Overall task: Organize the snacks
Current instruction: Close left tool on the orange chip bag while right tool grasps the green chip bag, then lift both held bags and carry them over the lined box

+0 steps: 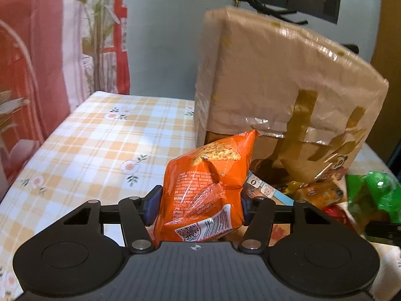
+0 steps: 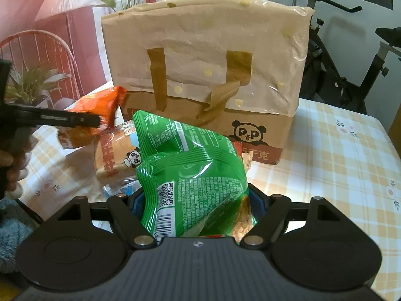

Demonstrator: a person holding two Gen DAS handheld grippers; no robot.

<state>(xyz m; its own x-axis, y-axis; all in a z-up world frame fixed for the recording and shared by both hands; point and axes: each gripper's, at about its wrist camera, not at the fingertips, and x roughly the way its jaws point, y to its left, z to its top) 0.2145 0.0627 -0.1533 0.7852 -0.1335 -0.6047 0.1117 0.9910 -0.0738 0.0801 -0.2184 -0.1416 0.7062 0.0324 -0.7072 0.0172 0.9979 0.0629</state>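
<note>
Two bags held above desk [image 2: 338,150]: left gripper [image 1: 200,200] jaws clamp orange chip bag [image 1: 203,188], right gripper [image 2: 198,200] jaws clamp green snack bag [image 2: 190,165]. Box [image 2: 205,75] behind reads "P&P", "千克".

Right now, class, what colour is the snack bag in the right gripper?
Green snack bag, clearest in the right wrist view.

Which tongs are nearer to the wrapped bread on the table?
Left. The left tongs, holding the orange snack bag, hang just above the wrapped bread. The right tongs, holding the green snack bag, sit beside it, farther back.
</note>
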